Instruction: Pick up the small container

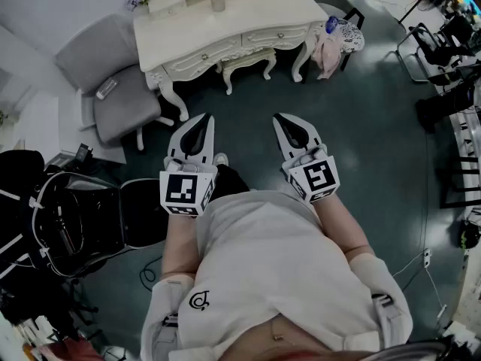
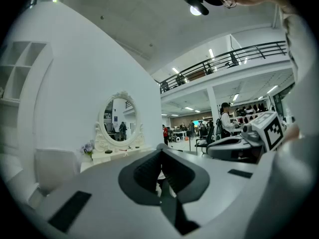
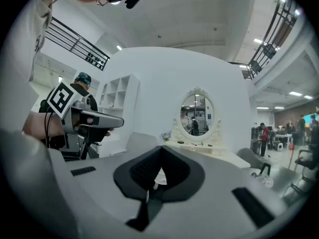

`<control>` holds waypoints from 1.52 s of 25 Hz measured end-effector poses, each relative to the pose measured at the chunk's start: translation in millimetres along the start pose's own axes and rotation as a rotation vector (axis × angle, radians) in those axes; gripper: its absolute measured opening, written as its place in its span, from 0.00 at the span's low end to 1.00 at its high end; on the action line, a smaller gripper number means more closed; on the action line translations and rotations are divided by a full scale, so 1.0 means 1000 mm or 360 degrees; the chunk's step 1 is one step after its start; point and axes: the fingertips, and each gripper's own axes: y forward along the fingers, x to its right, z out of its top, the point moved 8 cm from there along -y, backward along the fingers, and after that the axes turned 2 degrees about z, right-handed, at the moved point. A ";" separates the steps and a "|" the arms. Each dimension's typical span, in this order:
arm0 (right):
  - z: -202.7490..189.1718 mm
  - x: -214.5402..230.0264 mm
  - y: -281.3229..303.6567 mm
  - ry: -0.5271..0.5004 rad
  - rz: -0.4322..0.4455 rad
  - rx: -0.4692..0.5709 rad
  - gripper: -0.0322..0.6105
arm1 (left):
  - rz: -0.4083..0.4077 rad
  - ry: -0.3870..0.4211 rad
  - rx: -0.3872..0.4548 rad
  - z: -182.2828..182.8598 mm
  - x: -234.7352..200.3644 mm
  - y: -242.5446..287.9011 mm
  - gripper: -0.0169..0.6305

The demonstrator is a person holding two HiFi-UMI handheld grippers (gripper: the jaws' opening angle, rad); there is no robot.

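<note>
**Well back from the table, both grippers clenched and empty**

From the head view, I am standing on the dark floor and holding the left gripper (image 1: 200, 130) and the right gripper (image 1: 289, 128) side by side, apart from each other. Both are pointing at the far white dressing table (image 1: 248, 13). Each one's jaws are pressing together at the tips with nothing between them. What looks like the small container (image 1: 218, 3), pale and upright, is sitting on the tabletop, well apart from both grippers. A grey chair (image 1: 113, 74) is standing left of the table, and a stool (image 1: 244, 60) is tucked under its near edge.

From the left gripper view, the left gripper (image 2: 160, 151) is showing closed jaws gripping nothing. It is facing the table's oval mirror (image 2: 119, 121), with the right gripper (image 2: 234, 146) hanging to the right.

From the right gripper view, the right gripper (image 3: 160, 151) is likewise clenched and empty. The mirror (image 3: 197, 113) is lying far ahead and the left gripper (image 3: 94, 118) is hanging to the left. The container is too small to pick out in either gripper view.
</note>
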 end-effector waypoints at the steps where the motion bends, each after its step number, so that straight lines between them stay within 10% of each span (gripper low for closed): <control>1: 0.000 0.000 -0.001 0.0002 0.0000 0.0001 0.06 | 0.0001 -0.0001 0.0000 0.000 0.000 -0.001 0.05; 21: -0.016 0.027 0.027 0.0207 -0.0019 -0.0043 0.06 | -0.0052 -0.0028 0.0065 -0.001 -0.005 0.021 0.05; 38: -0.017 0.113 0.258 0.0197 -0.0091 -0.0159 0.06 | -0.0113 -0.0110 -0.0007 -0.013 -0.192 0.213 0.05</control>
